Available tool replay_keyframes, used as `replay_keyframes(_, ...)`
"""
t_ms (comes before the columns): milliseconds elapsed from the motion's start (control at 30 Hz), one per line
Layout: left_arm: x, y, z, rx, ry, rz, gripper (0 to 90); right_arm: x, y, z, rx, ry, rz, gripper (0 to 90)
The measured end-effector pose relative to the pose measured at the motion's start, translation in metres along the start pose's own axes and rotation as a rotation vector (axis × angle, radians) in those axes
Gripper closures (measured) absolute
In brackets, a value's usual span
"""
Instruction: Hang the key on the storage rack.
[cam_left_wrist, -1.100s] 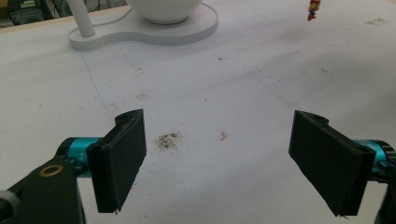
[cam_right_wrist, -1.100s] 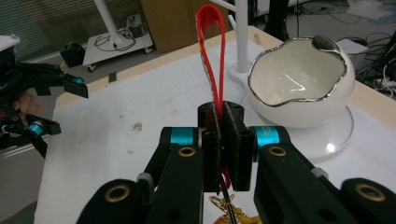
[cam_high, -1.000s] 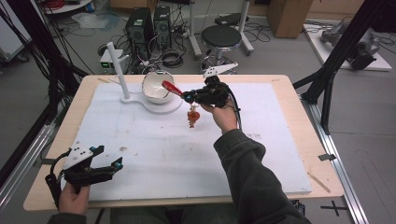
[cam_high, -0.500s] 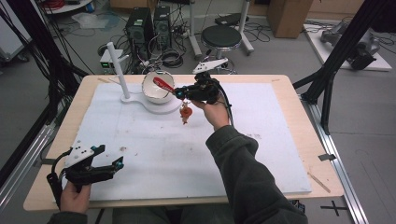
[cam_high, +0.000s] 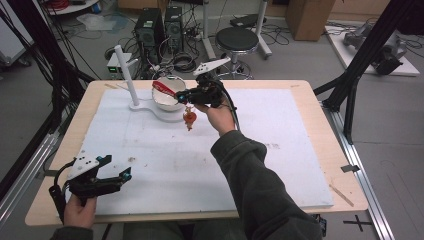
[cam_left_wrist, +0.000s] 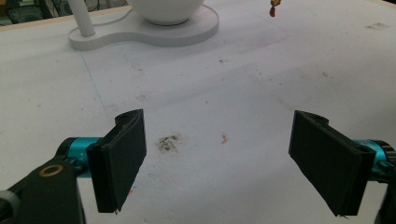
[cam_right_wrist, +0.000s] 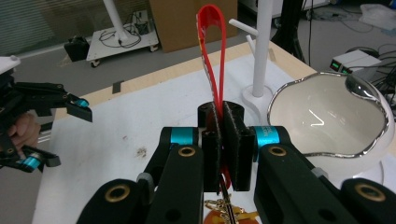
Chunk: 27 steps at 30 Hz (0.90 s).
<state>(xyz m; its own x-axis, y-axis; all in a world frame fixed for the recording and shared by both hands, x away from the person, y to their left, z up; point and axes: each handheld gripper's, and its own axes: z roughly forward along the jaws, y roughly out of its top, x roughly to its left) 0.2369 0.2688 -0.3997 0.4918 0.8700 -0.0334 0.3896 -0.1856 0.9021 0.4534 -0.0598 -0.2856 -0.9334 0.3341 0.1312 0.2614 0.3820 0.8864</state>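
Observation:
My right gripper (cam_high: 186, 94) (cam_right_wrist: 223, 140) is shut on a red strap loop (cam_high: 164, 88) (cam_right_wrist: 212, 42) that sticks out over the rim of a white bowl (cam_high: 165, 99) (cam_right_wrist: 322, 121). An orange charm (cam_high: 189, 118) (cam_right_wrist: 224, 215) dangles under the jaws on a small gold chain, above the white mat. The bowl sits on a white stand base (cam_high: 145, 107) (cam_left_wrist: 140, 32) with an upright post (cam_high: 125, 70) (cam_right_wrist: 262, 46). My left gripper (cam_high: 120, 176) (cam_left_wrist: 233, 163) rests low at the table's near left corner, open, with nothing between its jaws.
A white mat (cam_high: 250, 150) covers most of the wooden table (cam_high: 320, 100) and carries a few small stains (cam_left_wrist: 168, 142). Beyond the far edge stand a black stool (cam_high: 243, 40), computer cases (cam_high: 160, 25) and cables on the floor. Black frame legs (cam_high: 360, 60) flank the table.
My right gripper has carried the red strap and its charm leftward and farther back, up to the bowl's rim. The left gripper has barely moved.

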Motion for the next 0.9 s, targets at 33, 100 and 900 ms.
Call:
replay_keyframes(33, 0.000, 0.000, 0.000, 0.000, -0.002, -0.002, 19.5, 0.000, 0.001, 0.002, -0.003, 0.004, -0.001, 85.9)
replay_keyframes(100, 0.000, 0.000, -0.001, -0.002, 0.000, -0.003, 19.5, 0.001, 0.003, 0.006, -0.012, 0.005, -0.005, 85.9)
replay_keyframes(900, 0.002, -0.001, -0.002, 0.000, 0.004, -0.001, 19.5, 0.004, 0.023, 0.047, 0.010, -0.003, -0.025, 85.9)
